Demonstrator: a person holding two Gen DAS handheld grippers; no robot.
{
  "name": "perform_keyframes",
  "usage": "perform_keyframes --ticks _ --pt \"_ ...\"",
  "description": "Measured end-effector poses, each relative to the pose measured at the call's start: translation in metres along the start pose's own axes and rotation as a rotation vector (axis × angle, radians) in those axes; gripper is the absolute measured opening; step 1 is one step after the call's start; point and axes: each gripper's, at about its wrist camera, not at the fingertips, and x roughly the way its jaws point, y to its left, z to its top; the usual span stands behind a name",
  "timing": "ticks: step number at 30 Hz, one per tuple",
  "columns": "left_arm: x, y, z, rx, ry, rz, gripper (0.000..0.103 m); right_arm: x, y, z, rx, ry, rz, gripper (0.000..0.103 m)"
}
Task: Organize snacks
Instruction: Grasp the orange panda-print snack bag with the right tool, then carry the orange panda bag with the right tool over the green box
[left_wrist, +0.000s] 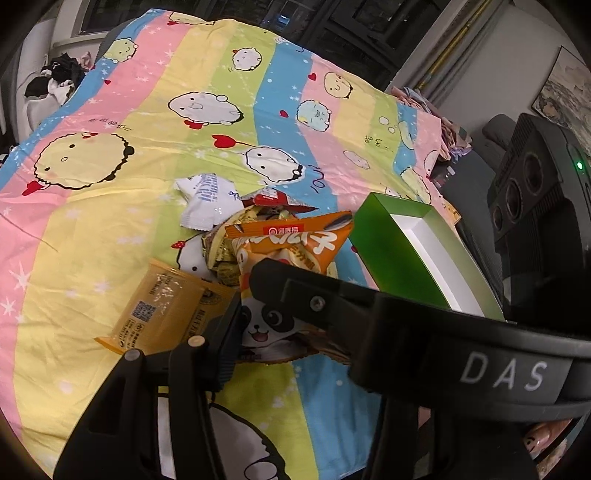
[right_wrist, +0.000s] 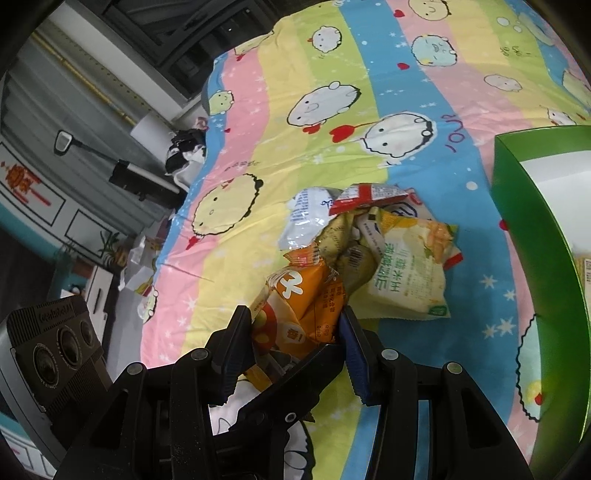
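Snack pile mid-bedsheet (left_wrist: 110, 229), green box (left_wrist: 413, 251) just right of it. Right gripper (right_wrist: 295, 328) clamped on orange panda packet (right_wrist: 306, 306), bottom half of packet buried behind fingers. Left gripper (left_wrist: 258, 299): only one blue pad visible, other finger blocked by right gripper body crossing frame, so can't tell jaw state. Yellow-orange sachet (left_wrist: 162, 306) beside that pad, touching or not unclear. Box interior mostly cut off at right-wrist frame edge.
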Motion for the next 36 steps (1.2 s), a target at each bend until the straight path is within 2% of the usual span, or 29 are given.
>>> perform_keyframes --ticks 7,16,36 --pt "-0.001 -0.003 0.000 0.005 -0.006 -0.008 0.048 -0.005 -0.001 -0.002 0.004 -0.010 -0.002 0.051" --pt "-0.015 -0.014 0.002 0.035 -0.052 0.003 0.048 -0.021 0.006 -0.003 -0.021 -0.051 0.018 0.051" --pt "-0.042 -0.068 0.014 0.144 -0.150 0.038 0.048 -0.078 0.004 0.002 -0.041 -0.187 0.085 0.051"
